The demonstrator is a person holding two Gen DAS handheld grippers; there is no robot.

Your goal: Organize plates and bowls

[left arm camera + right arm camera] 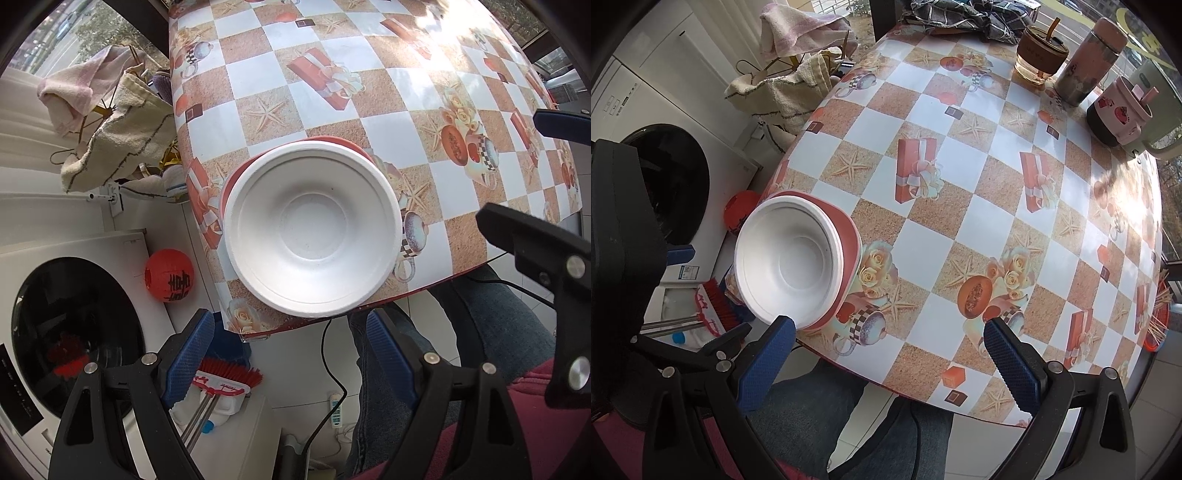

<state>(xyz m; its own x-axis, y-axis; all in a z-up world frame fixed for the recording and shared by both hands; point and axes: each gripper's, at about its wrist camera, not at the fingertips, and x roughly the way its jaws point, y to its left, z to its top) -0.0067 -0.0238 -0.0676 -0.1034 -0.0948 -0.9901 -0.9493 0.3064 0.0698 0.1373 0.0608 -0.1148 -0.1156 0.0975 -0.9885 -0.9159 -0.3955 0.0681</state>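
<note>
A white foam bowl sits nested on a red plate at the near left corner of the table. The stack also shows in the right wrist view, bowl on red plate. My left gripper is open and empty, held just off the table edge in front of the stack. My right gripper is open and empty, over the near table edge to the right of the stack. The right gripper also shows at the right edge of the left wrist view.
The table has a checked cloth. At its far right stand a glass cup, a flask, a pink mug and a green mug. A washing machine, towels, a red ball and a brush lie left.
</note>
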